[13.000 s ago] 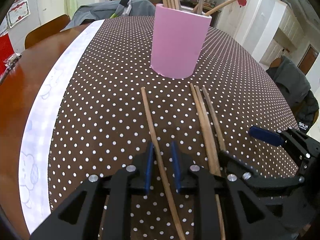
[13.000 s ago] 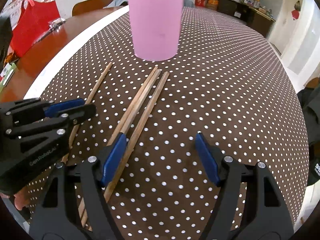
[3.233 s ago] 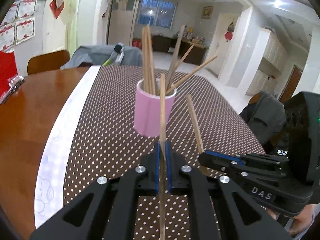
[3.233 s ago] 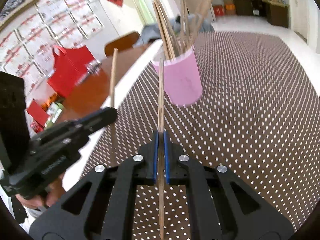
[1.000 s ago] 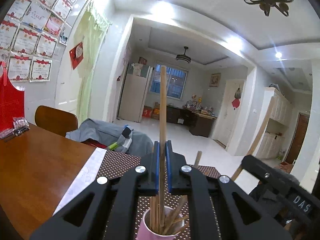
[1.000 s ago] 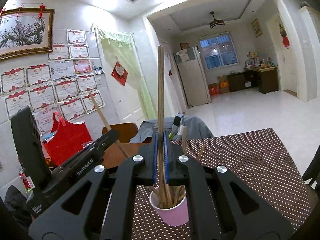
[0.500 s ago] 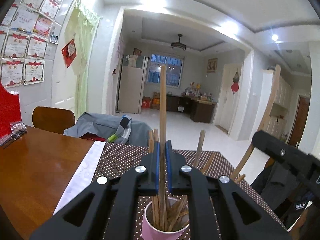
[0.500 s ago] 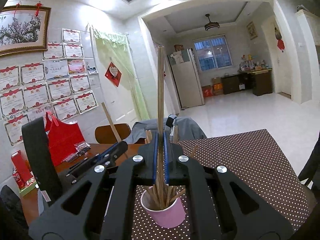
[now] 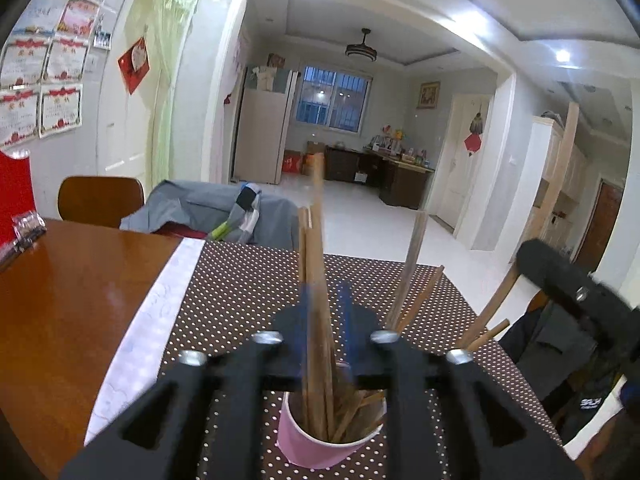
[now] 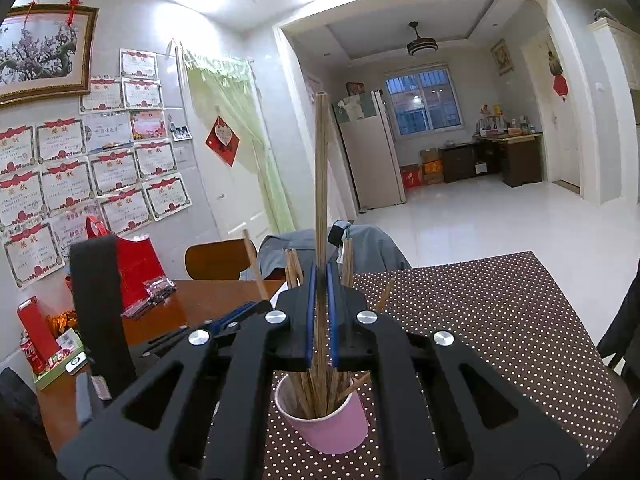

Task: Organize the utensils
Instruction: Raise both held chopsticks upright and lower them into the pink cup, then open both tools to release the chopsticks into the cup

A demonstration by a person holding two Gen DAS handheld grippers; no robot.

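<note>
Now opening the left gripper (image 9: 326, 312) over the pink cup (image 9: 320, 446), dropping its chopstick (image 9: 318, 240) in upright, while keeping the right gripper (image 10: 320, 300) clamped on the other chopstick (image 10: 320, 168) above that cup.

Wooden table (image 9: 60, 320), dotted cloth (image 9: 248, 292), cup (image 9: 320, 448)

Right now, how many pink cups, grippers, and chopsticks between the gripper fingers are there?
Pink cup: 1
Grippers: 2 (left gripper, jaws opening; right gripper, shut)
Chopsticks in the grippers: 2 (left chopstick between the opening jaws, its lower end in the cup; right chopstick gripped upright)
Total: 5
</note>
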